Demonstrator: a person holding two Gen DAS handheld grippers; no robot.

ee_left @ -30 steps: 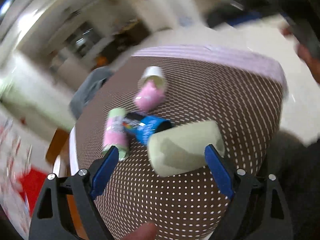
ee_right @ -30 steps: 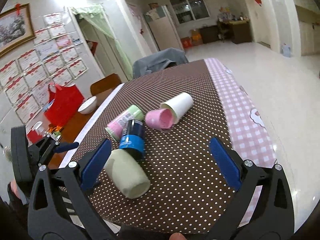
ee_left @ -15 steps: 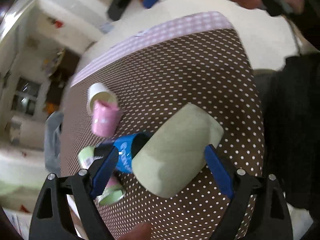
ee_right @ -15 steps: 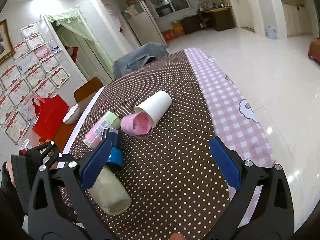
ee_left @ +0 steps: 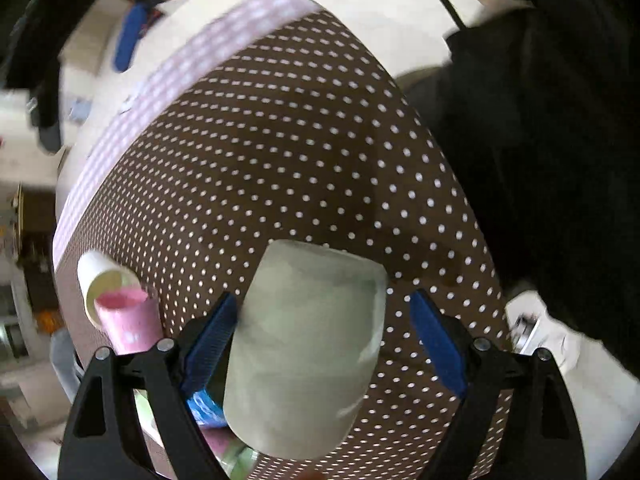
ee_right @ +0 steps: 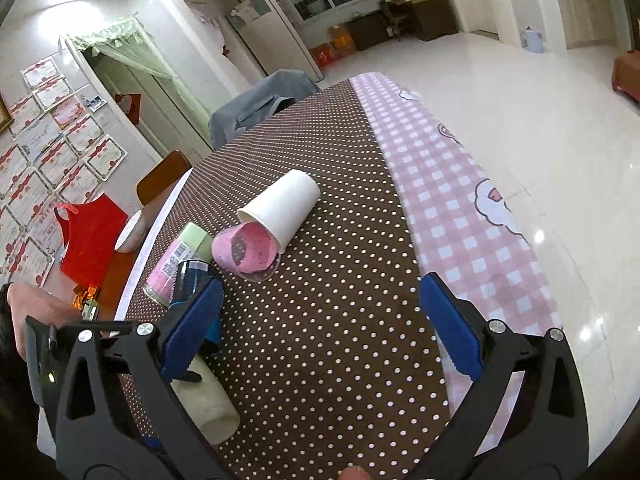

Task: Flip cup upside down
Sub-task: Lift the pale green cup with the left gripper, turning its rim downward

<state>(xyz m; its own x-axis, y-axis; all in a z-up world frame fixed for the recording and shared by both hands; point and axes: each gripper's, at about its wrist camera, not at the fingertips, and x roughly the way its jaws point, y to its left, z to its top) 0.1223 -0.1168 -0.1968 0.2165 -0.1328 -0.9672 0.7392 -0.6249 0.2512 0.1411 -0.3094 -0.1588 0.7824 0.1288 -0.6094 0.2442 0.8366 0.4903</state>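
A pale green cup (ee_left: 308, 344) lies on its side on the brown dotted tablecloth (ee_left: 280, 160). My left gripper (ee_left: 324, 340) is open and straddles it, blue pads on either side, the left pad close to the cup wall, the right pad apart from it. The same cup shows at the lower left of the right wrist view (ee_right: 208, 408), partly behind that gripper's left finger. My right gripper (ee_right: 320, 336) is open and empty above the tablecloth.
A white cup (ee_right: 284, 204), a pink cup (ee_right: 244, 250), a green-and-pink cup (ee_right: 176, 260) and a blue-banded dark cup (ee_right: 192, 280) lie on their sides nearby. A pink checked strip (ee_right: 452, 200) runs along the table's right edge. A red bag (ee_right: 88, 236) and a chair stand left.
My left gripper has turned and moved in over the pale green cup, which now sits deeper between its fingers. My right gripper has shifted slightly; the cups lie as before.
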